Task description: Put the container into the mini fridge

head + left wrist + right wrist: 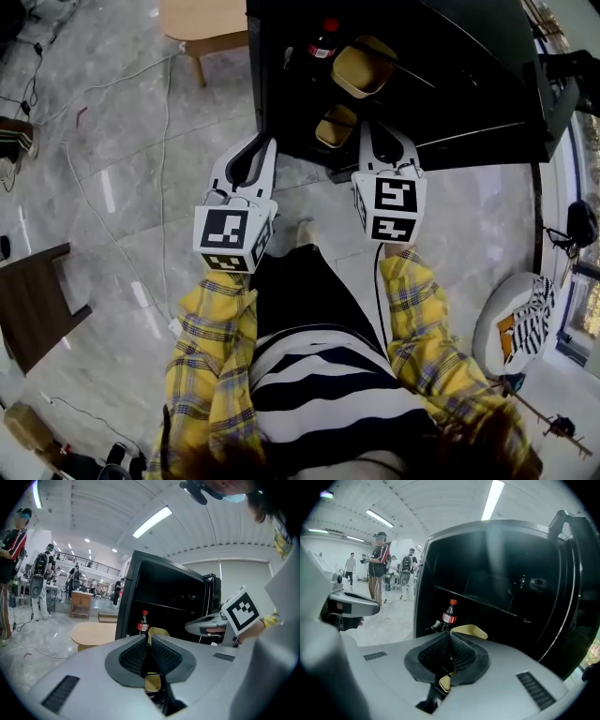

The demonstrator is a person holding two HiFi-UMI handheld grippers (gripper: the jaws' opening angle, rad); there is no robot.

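Observation:
The black mini fridge (469, 56) stands open in front of me. On a shelf inside rests a yellow container (364, 66) beside a cola bottle (323, 37). A second yellow container (336, 127) sits lower, near the fridge's front edge. My left gripper (266, 142) hovers at the fridge's lower left corner, shut and holding nothing. My right gripper (375, 129) is just right of the lower container, also shut and holding nothing. In the left gripper view the upper container (158, 632) shows past the closed pads. The right gripper view shows it too (469, 631), next to the bottle (449, 614).
The fridge door (555, 94) hangs open at the right. A wooden table (202, 23) stands left of the fridge and a dark stool (33, 300) at far left. Cables (167, 141) run over the marble floor. A white seat with striped cloth (525, 319) is at right. People stand far off (379, 564).

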